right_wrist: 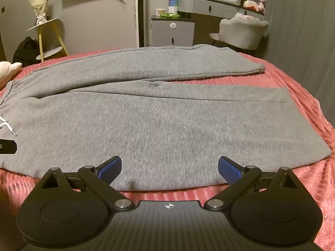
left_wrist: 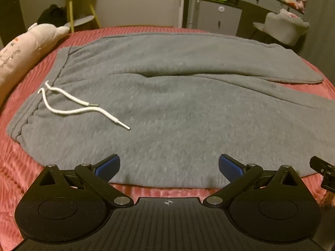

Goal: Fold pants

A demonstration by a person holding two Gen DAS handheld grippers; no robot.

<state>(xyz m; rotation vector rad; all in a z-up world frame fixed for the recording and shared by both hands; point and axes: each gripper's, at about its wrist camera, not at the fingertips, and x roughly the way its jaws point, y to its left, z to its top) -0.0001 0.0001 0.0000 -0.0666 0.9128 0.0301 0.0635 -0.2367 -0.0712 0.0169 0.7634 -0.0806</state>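
Across a pink ribbed bedspread [left_wrist: 18, 163] lie the grey pants [left_wrist: 167, 108], spread flat with the waistband toward the left side of both views and the 2 legs running to the right. The legs part past the crotch: the far leg [right_wrist: 167, 67] angles toward the back edge of the bed, the near leg [right_wrist: 209, 115] ends at a cuff on the right, and a strip of bedspread shows between them. A white drawstring [left_wrist: 69, 104] lies loose on the fabric just beside the waistband, its 2 ends trailing onto the front of the pants. The left gripper [left_wrist: 169, 167] hangs over the near edge of the pants close to the waist, its jaws spread wide with nothing pressed between the blue pads [left_wrist: 107, 168]; only flat fabric shows in the gap. The right gripper [right_wrist: 169, 168] hangs over the near edge of the near leg further along, its jaws likewise spread wide and gripping nothing, the blue pads [right_wrist: 229, 170] standing apart above the cloth. A black corner of each gripper shows at the edge of the other's view. A pale plush toy [left_wrist: 25, 50] rests at the left side of the bed near the waistband. Beyond the bed stand a yellow-legged side table [right_wrist: 48, 39], a grey cabinet [right_wrist: 171, 32], a padded chair [right_wrist: 242, 32] and a dressing table [right_wrist: 219, 5] with bottles on it.
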